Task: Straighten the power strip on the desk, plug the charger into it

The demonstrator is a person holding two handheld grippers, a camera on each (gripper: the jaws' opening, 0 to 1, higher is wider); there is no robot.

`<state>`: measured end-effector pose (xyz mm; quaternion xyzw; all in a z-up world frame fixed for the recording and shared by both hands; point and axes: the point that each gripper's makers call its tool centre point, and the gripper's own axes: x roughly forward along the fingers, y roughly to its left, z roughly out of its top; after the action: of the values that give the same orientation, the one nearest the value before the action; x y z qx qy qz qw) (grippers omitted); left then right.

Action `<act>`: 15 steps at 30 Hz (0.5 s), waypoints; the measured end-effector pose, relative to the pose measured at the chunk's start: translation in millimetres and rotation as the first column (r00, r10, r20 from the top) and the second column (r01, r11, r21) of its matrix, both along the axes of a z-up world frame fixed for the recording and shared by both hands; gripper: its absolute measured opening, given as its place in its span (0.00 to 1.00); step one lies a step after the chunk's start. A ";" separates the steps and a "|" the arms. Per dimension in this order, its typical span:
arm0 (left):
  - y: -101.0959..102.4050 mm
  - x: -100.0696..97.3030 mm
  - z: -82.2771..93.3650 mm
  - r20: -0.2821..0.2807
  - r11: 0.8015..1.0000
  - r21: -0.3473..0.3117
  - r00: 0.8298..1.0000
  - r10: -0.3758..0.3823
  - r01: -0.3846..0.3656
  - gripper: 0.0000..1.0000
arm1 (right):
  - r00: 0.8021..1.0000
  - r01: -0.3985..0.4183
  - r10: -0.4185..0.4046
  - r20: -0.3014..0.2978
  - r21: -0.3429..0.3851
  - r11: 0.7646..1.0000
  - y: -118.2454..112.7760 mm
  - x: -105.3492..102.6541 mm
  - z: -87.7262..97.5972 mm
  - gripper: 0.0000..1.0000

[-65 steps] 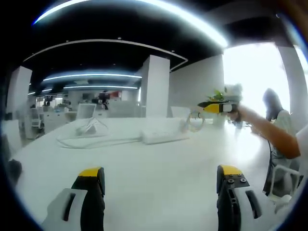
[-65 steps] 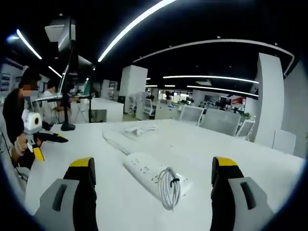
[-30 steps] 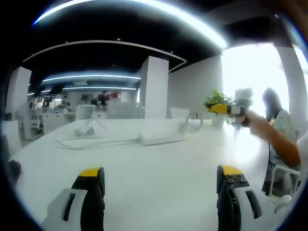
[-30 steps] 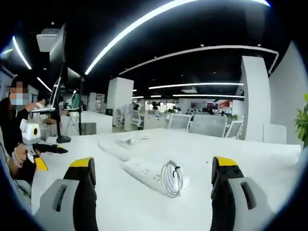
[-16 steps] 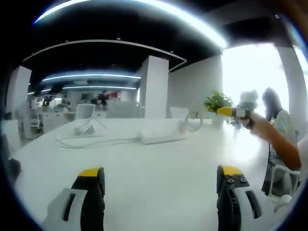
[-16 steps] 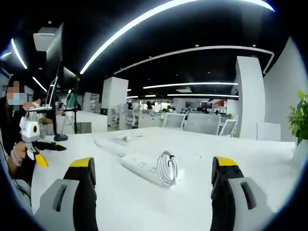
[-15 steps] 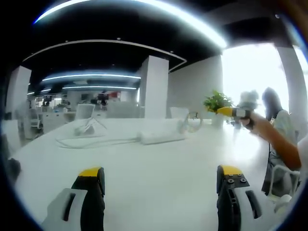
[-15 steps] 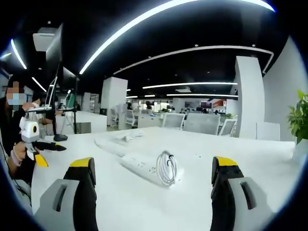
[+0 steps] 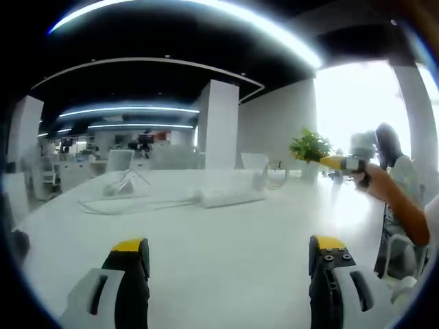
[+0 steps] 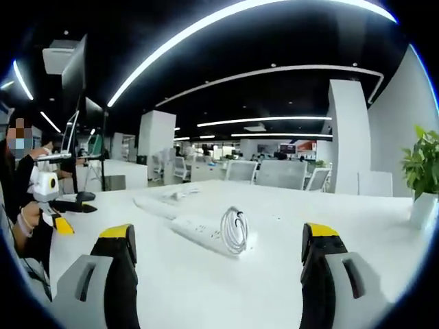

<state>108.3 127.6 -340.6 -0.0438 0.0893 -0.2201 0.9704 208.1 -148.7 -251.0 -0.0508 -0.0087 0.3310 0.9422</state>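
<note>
A wide white desk (image 9: pixel 226 253) takes up the lower part of both views, with office pillars, chairs and ceiling lights behind it. A potted plant (image 10: pixel 422 171) stands on the desk at the far right of the right gripper view. The power strip (image 10: pixel 206 230) lies on the desk well ahead of both grippers, set at a slant across the right gripper view; in the left gripper view it shows as a long white bar (image 9: pixel 231 197). A bundled coil of white cable (image 10: pixel 235 231) sits at one end of the strip, touching it. Farther off lies a loose white cable (image 9: pixel 130 202) with a small white block that may be the charger (image 9: pixel 116 186), too small to be sure.

The left gripper (image 9: pixel 226 291) has its jaws spread wide and holds nothing. The right gripper (image 10: pixel 214 288) is likewise wide apart and empty; it also shows from the side in the left gripper view, held up above the desk edge near the plant.

By my reading the task has barely started: the strip is untouched and askew, nothing is plugged into it, and both straightening and plugging remain.
</note>
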 end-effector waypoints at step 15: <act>-0.3 1.3 3.5 0.008 1.000 0.007 1.000 -0.010 0.010 0.99 | 0.999 0.037 -0.037 -0.003 0.005 0.999 -18.9 -14.8 -14.1 1.00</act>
<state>109.5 127.3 -337.1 -0.0390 0.0866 -0.2249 0.9697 193.3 -167.6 -265.1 -0.0482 -0.0071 0.3135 0.9483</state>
